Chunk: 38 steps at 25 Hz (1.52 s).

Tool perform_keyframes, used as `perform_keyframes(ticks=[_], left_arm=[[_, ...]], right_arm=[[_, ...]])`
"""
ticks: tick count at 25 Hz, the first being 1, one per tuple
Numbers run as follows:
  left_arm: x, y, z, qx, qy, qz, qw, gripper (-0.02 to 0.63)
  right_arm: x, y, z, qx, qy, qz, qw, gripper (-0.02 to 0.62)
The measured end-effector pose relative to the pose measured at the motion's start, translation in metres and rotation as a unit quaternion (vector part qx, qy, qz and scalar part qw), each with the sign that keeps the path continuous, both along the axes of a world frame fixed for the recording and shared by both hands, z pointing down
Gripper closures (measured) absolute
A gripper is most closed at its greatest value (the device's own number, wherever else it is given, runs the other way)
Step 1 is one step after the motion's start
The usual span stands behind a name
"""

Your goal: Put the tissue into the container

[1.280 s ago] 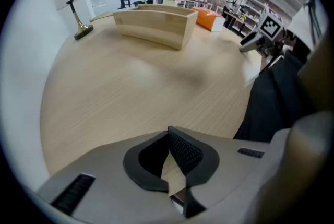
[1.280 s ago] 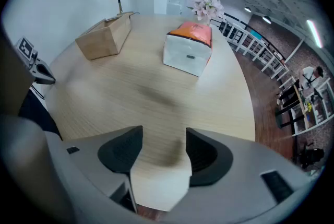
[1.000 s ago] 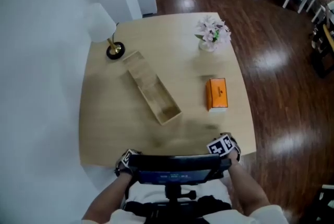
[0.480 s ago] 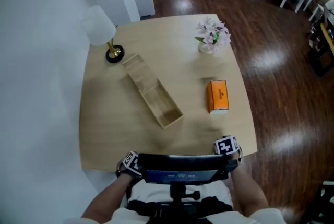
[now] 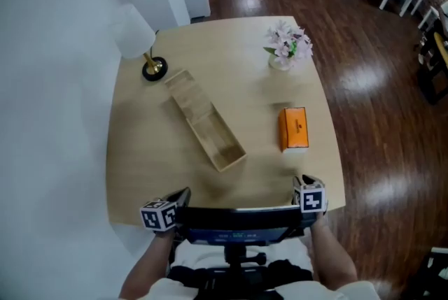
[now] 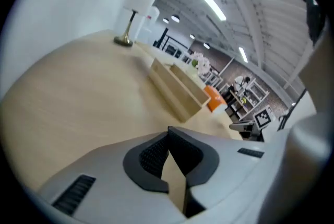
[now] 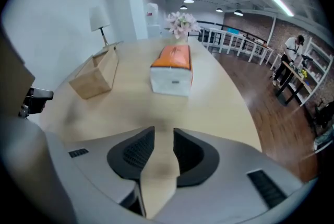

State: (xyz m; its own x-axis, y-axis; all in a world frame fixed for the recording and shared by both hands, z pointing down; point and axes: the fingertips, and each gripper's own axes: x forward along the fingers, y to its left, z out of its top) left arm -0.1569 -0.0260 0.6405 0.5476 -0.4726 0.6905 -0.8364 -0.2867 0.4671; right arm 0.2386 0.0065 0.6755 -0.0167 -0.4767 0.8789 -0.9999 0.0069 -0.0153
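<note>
Orange tissue box on table, right of wooden container, not touching it, left gripper jaws closed tip to tip, right gripper jaws slightly apart, closing, nothing between them

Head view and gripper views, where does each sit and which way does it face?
Head view: on the person's head, steeply down at the table; shows forearms, left gripper, right gripper.
Left gripper view: on that gripper, facing the wooden tray; own jaws shut.
Right gripper view: facing the tissue box; own jaws closing, empty.
All share tray and box.
</note>
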Motion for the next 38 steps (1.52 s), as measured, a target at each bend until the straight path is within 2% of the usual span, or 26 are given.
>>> perform_keyframes(ticks=[3, 6, 9, 15, 18, 28, 35, 38], left_arm=[[0.014, -0.032, -0.051, 0.082, 0.021, -0.022, 0.9961, 0.614], [0.024, -0.050, -0.090, 0.125, 0.045, -0.033, 0.9905, 0.614], [0.028, -0.054, -0.105, 0.141, 0.053, -0.026, 0.9882, 0.612], [0.055, -0.063, -0.128, 0.150, 0.080, -0.007, 0.9855, 0.612], [0.059, -0.065, -0.129, 0.147, 0.080, -0.002, 0.9859, 0.612], [0.073, -0.055, -0.112, 0.123, 0.055, 0.022, 0.9907, 0.612], [0.080, -0.044, -0.109, 0.112, 0.064, 0.035, 0.9911, 0.612], [0.083, -0.042, -0.110, 0.112, 0.070, 0.043, 0.9903, 0.612]], right_arm=[[0.010, -0.043, -0.039, 0.067, 0.006, 0.016, 0.998, 0.469], [0.019, -0.080, -0.080, 0.125, 0.002, 0.038, 0.991, 0.455], [0.019, -0.104, -0.098, 0.150, -0.016, 0.043, 0.988, 0.342], [0.009, -0.141, -0.081, 0.132, -0.012, 0.017, 0.991, 0.195], [0.009, -0.152, -0.071, 0.118, -0.008, 0.022, 0.993, 0.154], [0.014, -0.152, -0.021, 0.057, -0.005, 0.024, 0.998, 0.152], [0.014, -0.153, -0.024, 0.085, 0.002, 0.020, 0.996, 0.152], [0.014, -0.157, -0.025, 0.075, 0.010, 0.009, 0.997, 0.152]])
